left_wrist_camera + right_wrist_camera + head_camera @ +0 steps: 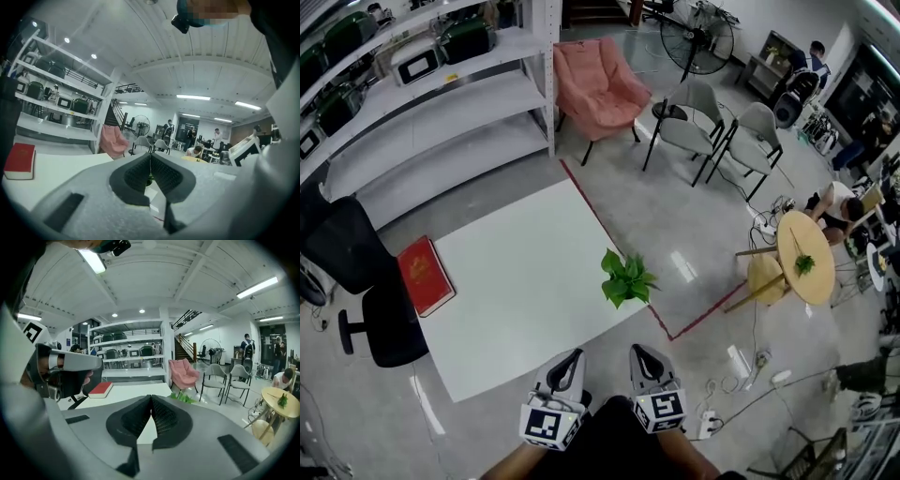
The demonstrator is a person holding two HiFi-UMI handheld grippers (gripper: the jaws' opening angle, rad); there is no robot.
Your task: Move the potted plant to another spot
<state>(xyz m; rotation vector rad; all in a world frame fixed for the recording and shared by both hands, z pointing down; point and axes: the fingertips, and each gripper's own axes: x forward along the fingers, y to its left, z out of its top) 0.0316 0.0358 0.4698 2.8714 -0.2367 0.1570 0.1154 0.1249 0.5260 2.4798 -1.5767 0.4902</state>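
The potted plant (626, 277), green and leafy, stands on the white table (525, 272) near its right corner. Its leaves (183, 399) show just past the right gripper's jaws in the right gripper view. Both grippers are held low near the person's body, well short of the plant. My left gripper (572, 360) and my right gripper (643, 354) are shut with nothing between the jaws. In the left gripper view the left gripper (150, 158) has its pads pressed together, and in the right gripper view the right gripper (150, 400) does too.
A red book (425, 274) lies at the table's left edge. A black office chair (366, 291) stands left of the table. White shelving (422, 94) runs along the back left. A pink armchair (598, 86), grey chairs (698, 117) and a round wooden table (806, 258) stand beyond.
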